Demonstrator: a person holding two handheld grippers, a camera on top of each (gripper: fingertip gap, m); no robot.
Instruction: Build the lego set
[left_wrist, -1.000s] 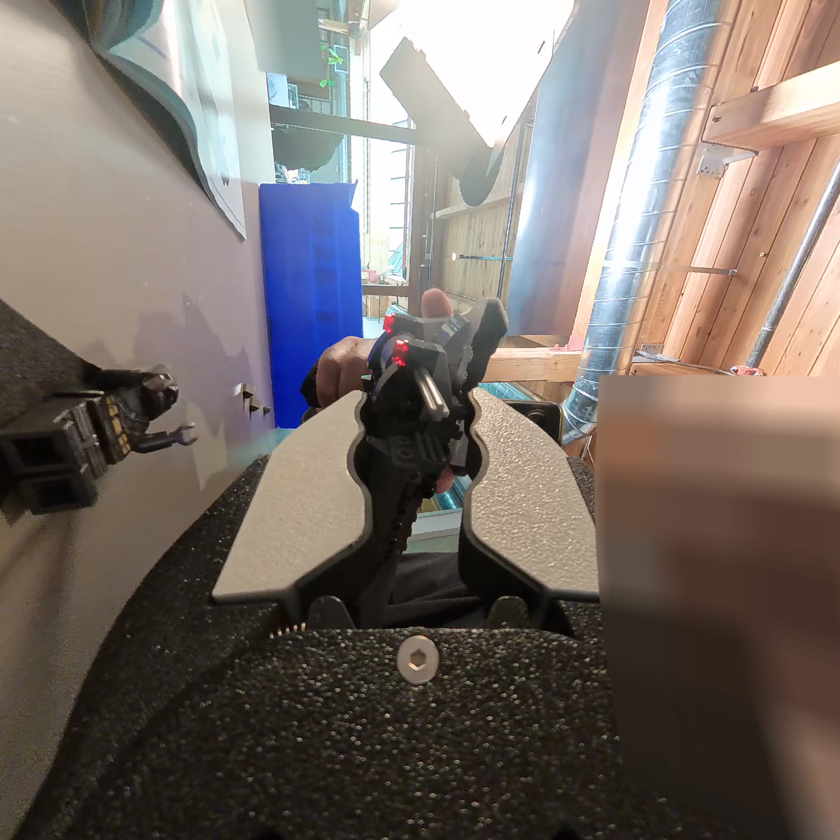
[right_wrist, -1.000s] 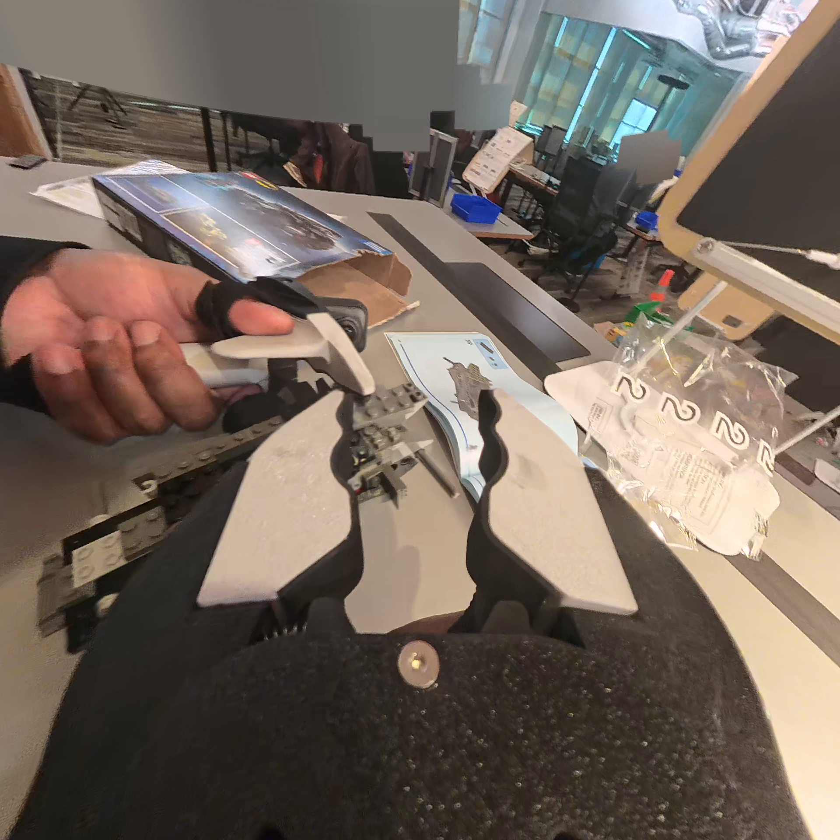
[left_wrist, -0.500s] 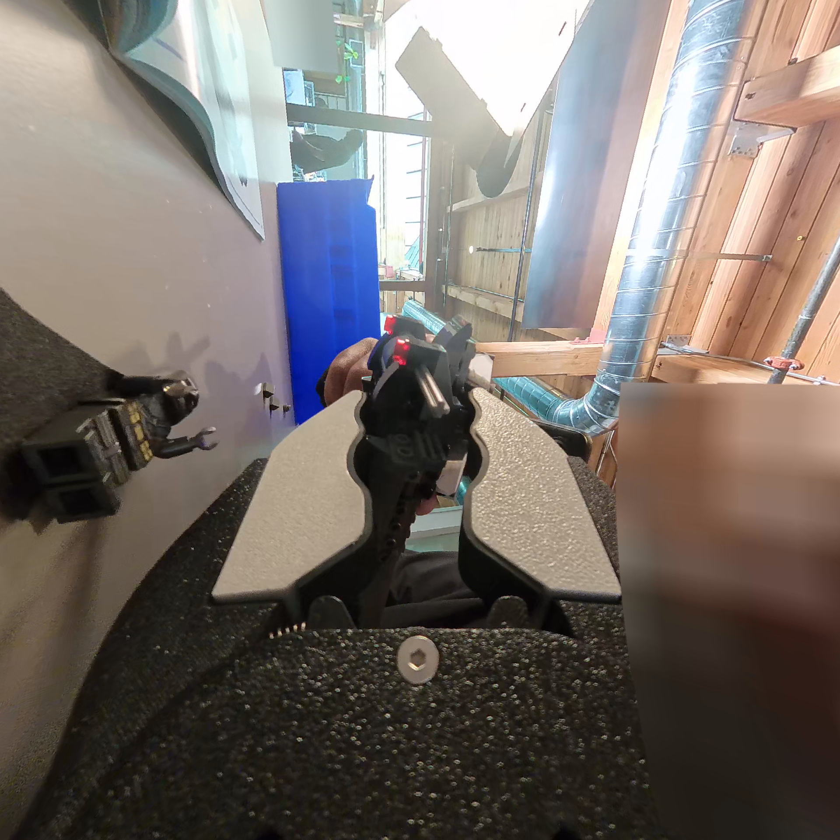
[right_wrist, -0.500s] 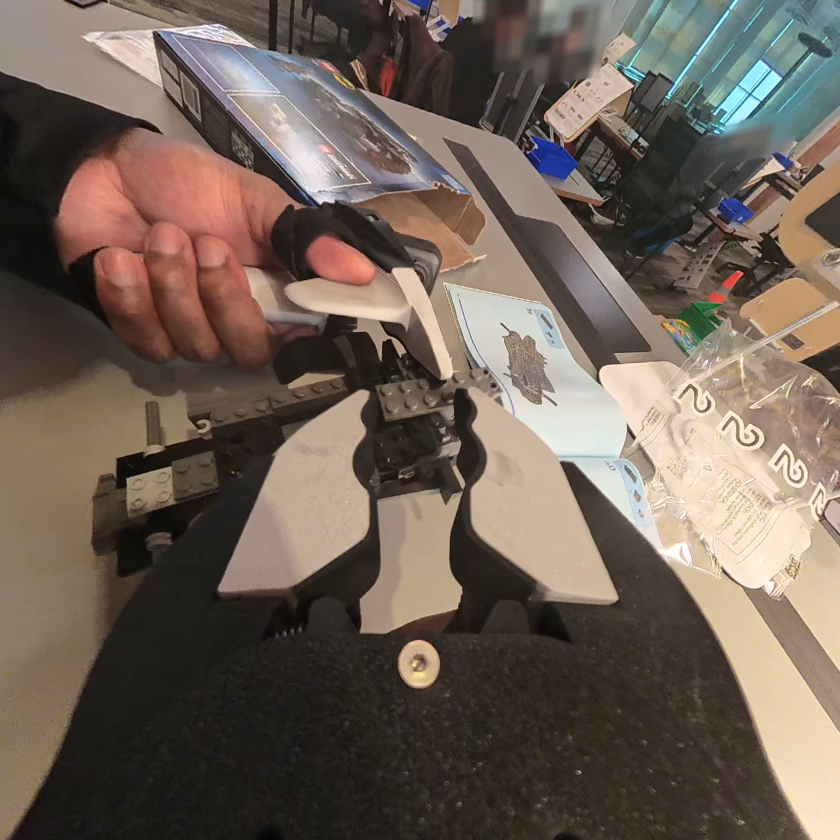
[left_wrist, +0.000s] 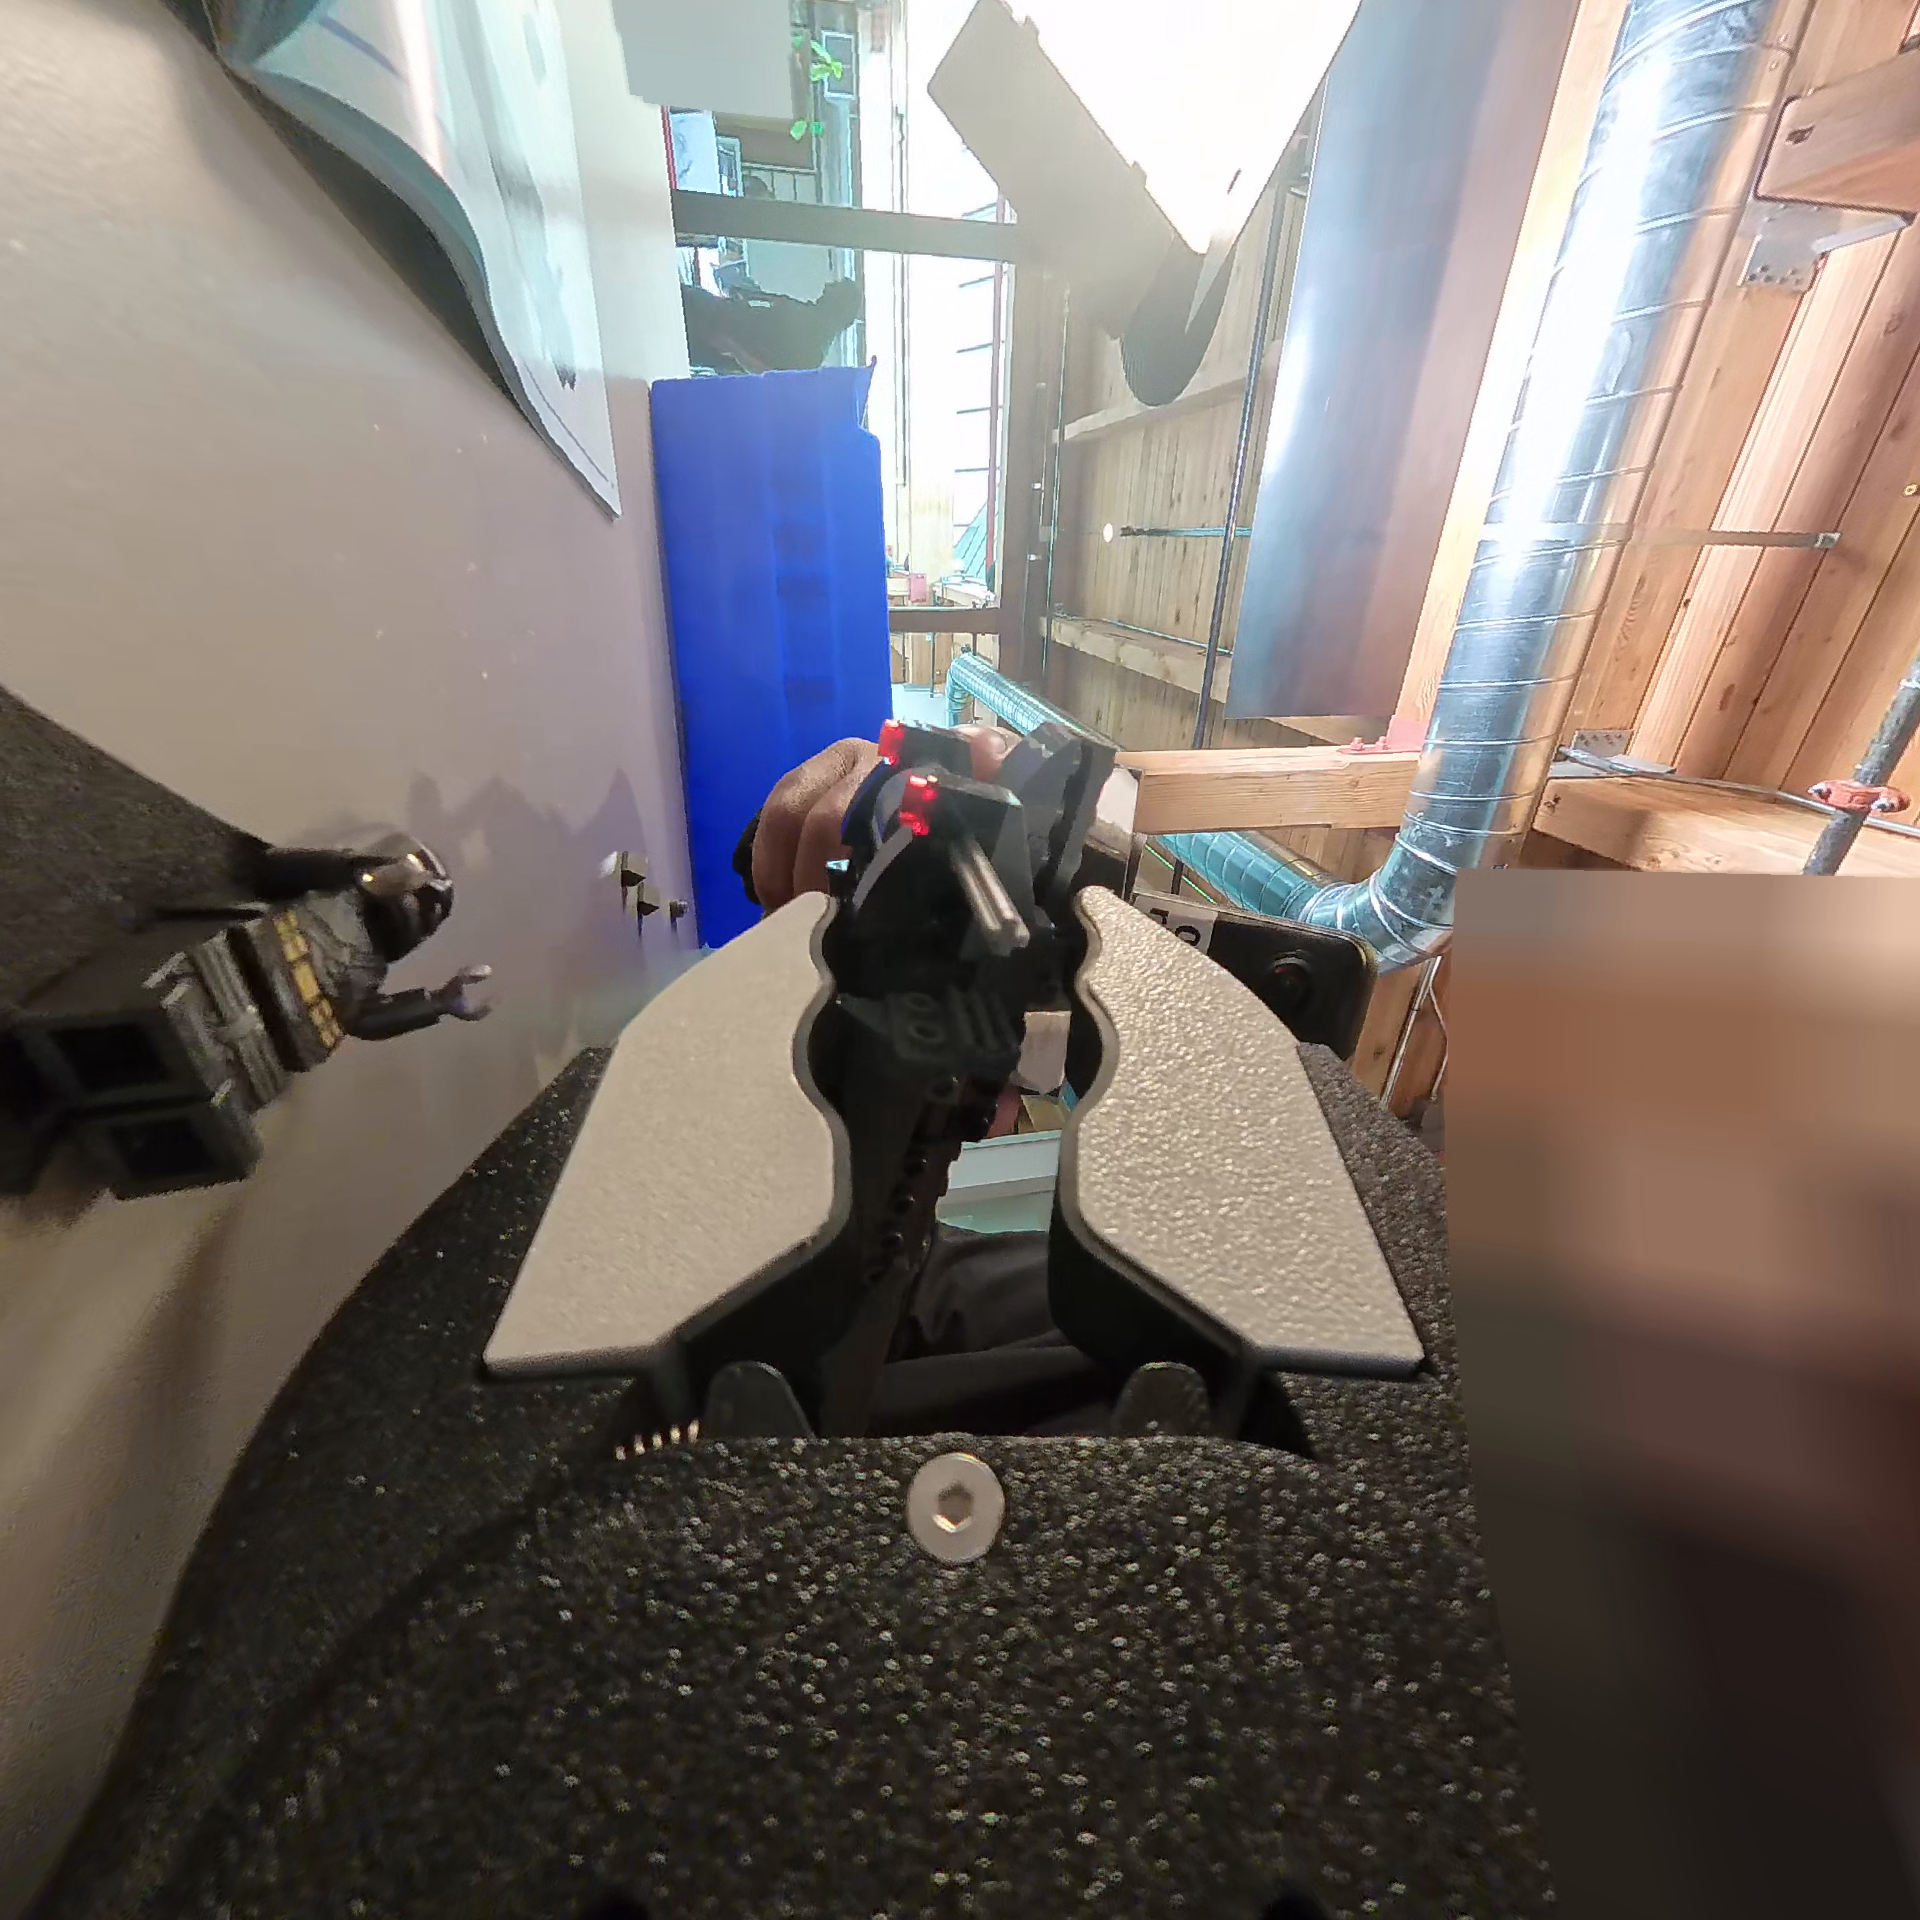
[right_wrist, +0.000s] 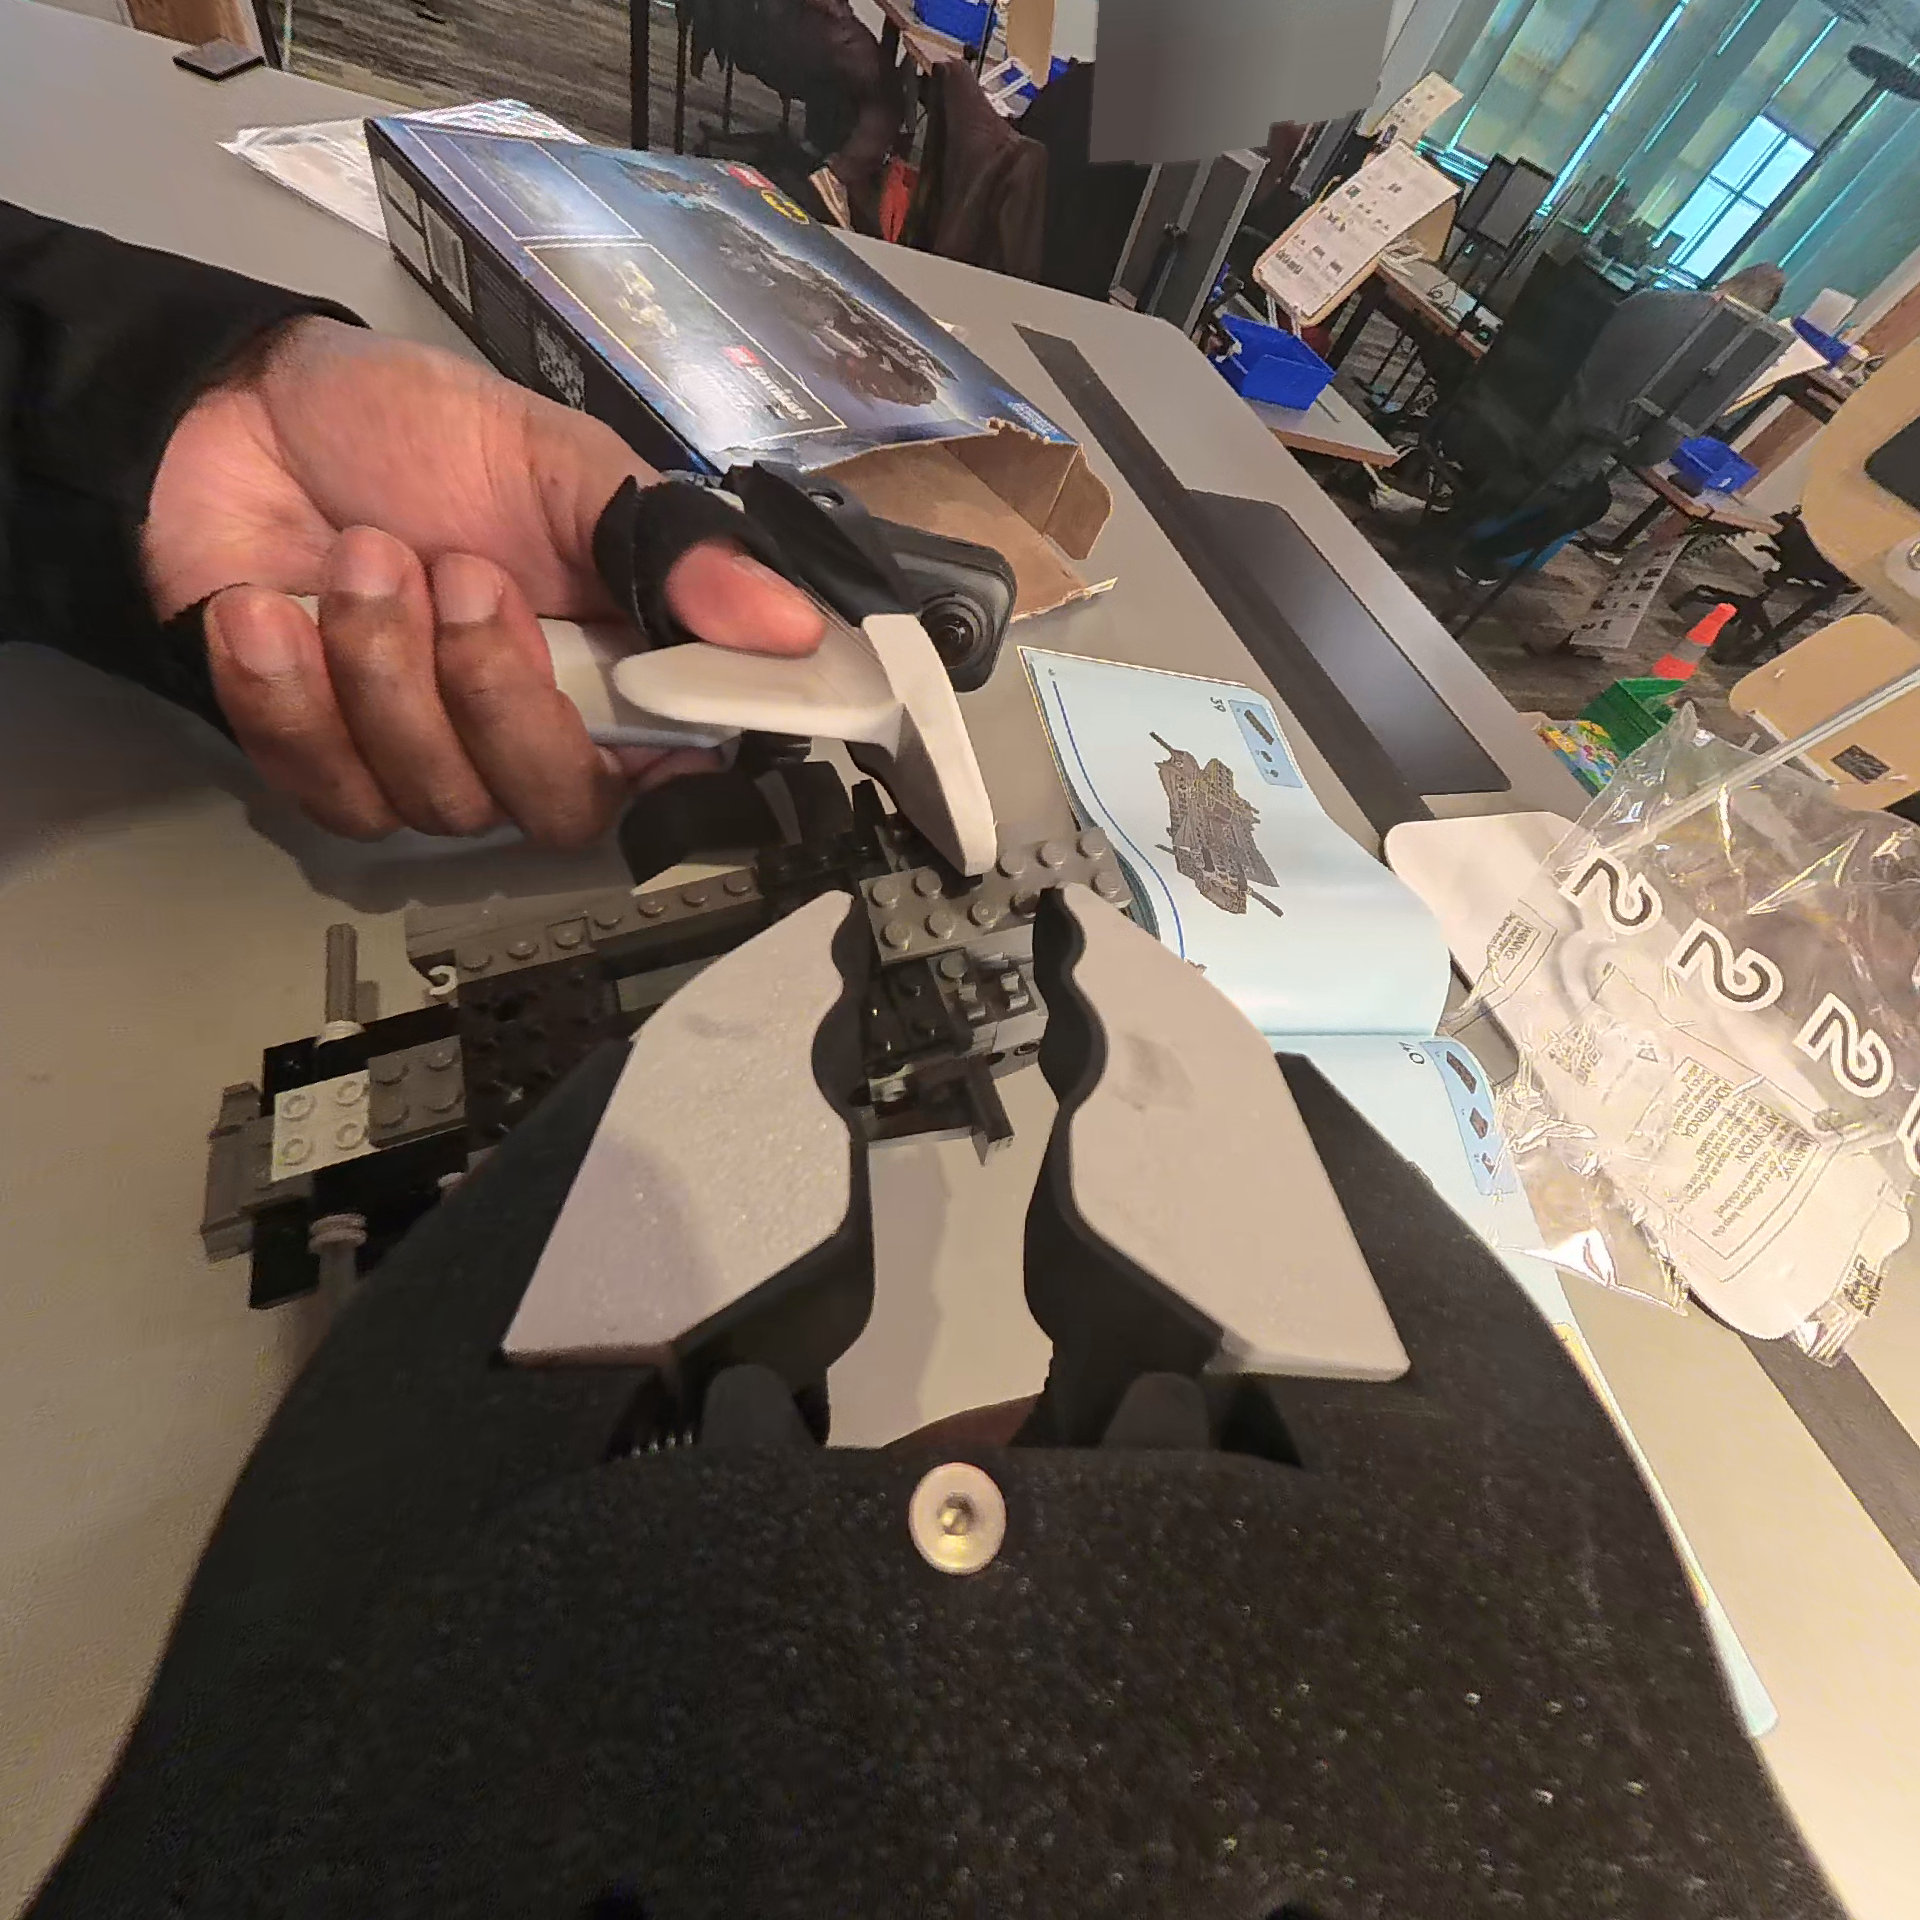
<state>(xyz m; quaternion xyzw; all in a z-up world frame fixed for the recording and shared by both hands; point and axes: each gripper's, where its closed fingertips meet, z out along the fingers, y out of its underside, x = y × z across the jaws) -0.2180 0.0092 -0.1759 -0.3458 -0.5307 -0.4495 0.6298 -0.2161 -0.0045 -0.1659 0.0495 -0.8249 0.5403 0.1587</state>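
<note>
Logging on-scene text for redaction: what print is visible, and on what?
I won't transcribe the wording, only what carries it.
Blue box: printed panels.
Light-blue booklet: page marks, diagrams.
Clear bag: large repeated marks, small print.
Distant placard: too small to read.

You'll find print on four things. The dark blue box (right_wrist: 665, 312) on the counter (right_wrist: 1174, 488) carries logos and small lettering. The open pale blue booklet (right_wrist: 1247, 831) has page numbers and step pictures. The clear plastic bag (right_wrist: 1714, 987) bears large outlined numerals and fine warning print. A tilted placard (right_wrist: 1340, 244) far behind is too small to read.
</note>
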